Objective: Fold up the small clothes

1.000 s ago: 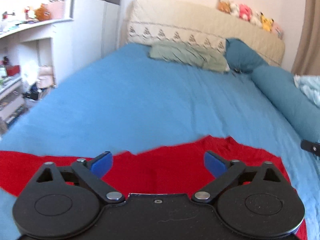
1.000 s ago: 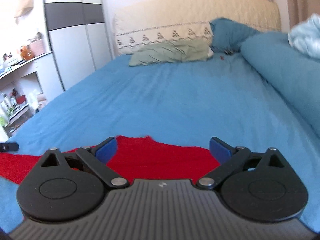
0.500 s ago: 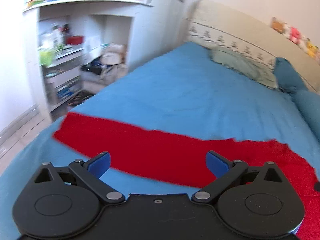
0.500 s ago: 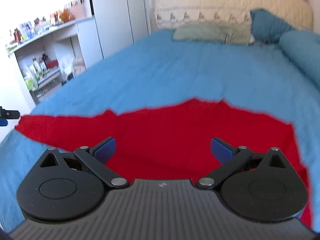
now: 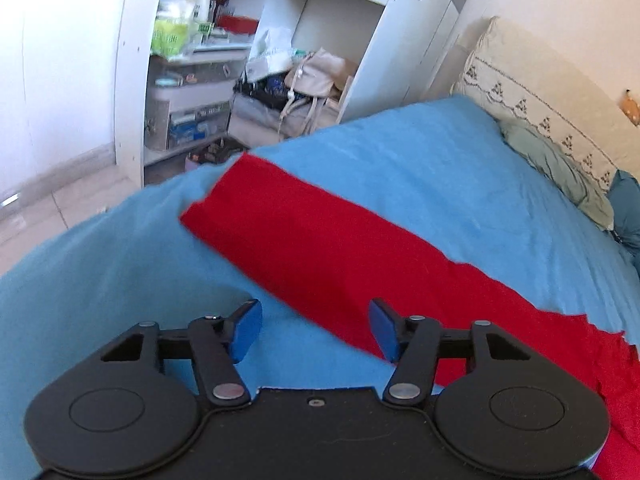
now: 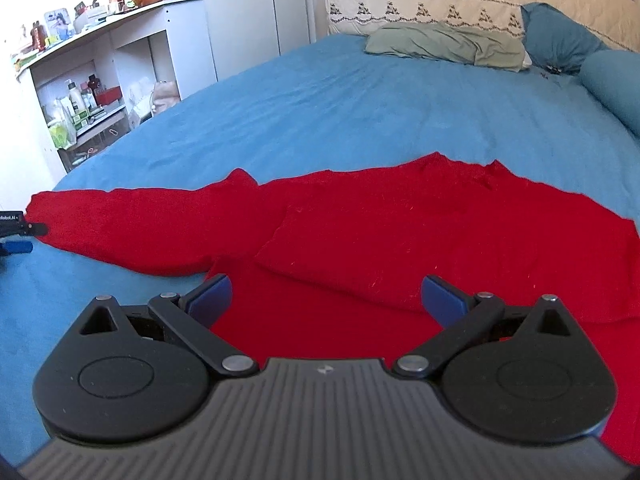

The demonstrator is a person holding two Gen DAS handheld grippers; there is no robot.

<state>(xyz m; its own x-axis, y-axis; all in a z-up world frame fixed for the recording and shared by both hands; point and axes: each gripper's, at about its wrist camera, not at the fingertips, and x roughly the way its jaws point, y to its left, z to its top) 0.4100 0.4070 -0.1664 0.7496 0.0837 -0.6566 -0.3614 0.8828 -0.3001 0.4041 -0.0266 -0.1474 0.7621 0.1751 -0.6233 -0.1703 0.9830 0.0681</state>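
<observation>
We are seeing different halves of the scene in the two wrist views. The right wrist view is showing the whole red knitted sweater (image 6: 400,236) lying flat on the blue bedsheet (image 6: 340,116), one sleeve stretched out to the left, with the tip of the left gripper (image 6: 18,234) just beside the cuff. The left wrist view is showing only that long sleeve (image 5: 320,248), plus the cluttered white shelf unit (image 5: 192,60) beyond the bed's edge.

The left gripper's (image 5: 314,330) jaws have just been closing and are standing partly spread; the sleeve's lower edge is running between them, untouched by the pads. The right gripper's (image 6: 326,300) jaws are spread wide over the sweater's body, gripping nothing.

We are counting one sweater, two grippers, one green pillow (image 6: 444,44).
</observation>
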